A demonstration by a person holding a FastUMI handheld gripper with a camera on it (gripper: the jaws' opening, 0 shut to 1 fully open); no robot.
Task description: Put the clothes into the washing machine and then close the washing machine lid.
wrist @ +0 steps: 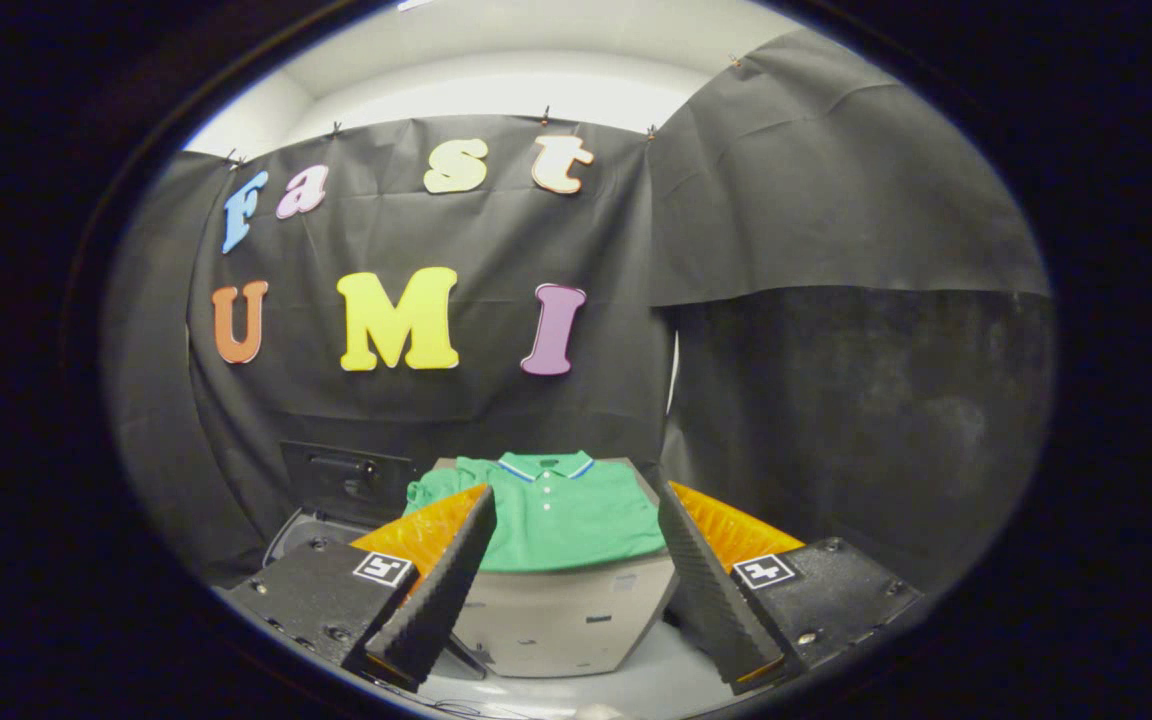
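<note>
A green polo shirt point(561, 510) with a blue-and-white edged collar lies folded flat on top of a grey box-like stand point(561, 620), just beyond my fingers. My gripper point(576, 590) is open, its two fingers spread wide with nothing between them; the shirt shows through the gap. To the left of the stand, behind my left finger, sits the washing machine point(321, 520), dark, with its lid point(346, 480) raised upright at the back. Most of its opening is hidden by my left finger.
Black cloth walls close off the back and right of the booth. A pale floor or tabletop point(656, 685) lies below the stand, between and under my fingers.
</note>
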